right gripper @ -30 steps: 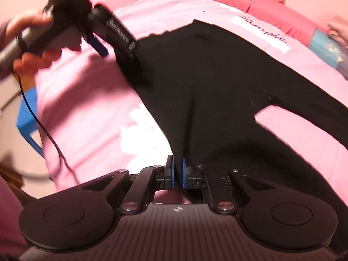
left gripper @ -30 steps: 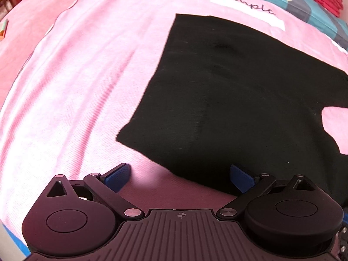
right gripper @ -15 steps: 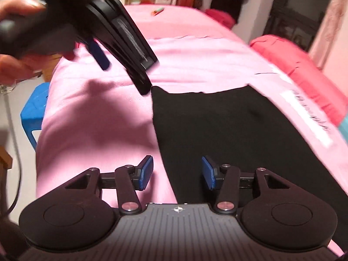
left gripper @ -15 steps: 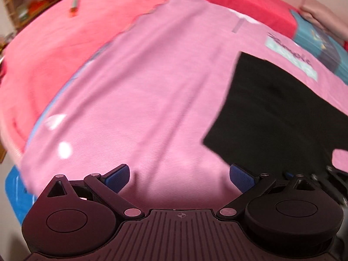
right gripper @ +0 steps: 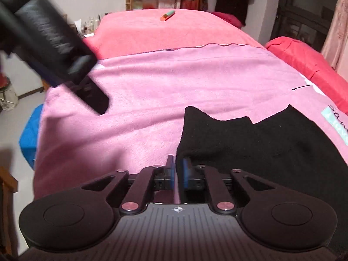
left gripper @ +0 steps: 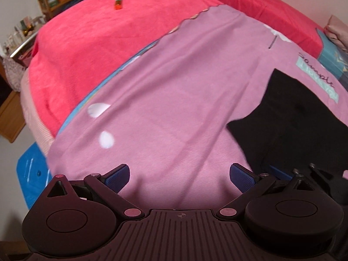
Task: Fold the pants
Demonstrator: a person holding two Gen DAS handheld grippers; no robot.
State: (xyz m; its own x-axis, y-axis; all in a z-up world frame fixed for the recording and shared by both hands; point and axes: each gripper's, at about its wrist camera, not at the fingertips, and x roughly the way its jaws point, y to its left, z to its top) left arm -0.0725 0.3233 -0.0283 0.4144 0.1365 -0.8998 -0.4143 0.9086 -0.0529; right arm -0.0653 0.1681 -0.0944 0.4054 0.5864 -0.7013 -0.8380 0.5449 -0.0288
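Pants (right gripper: 261, 143) between right hand-held gripper (right gripper: 178, 171) pads

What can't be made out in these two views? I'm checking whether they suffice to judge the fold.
- Black pants: legs and far side cut off by the frame edge in both views.
- Right tool: shut at the pants' edge; how much cloth it pinches is hidden by its pads.
- Left tool: open here; a motion-blurred shape in the right view.
- Label: partly readable.
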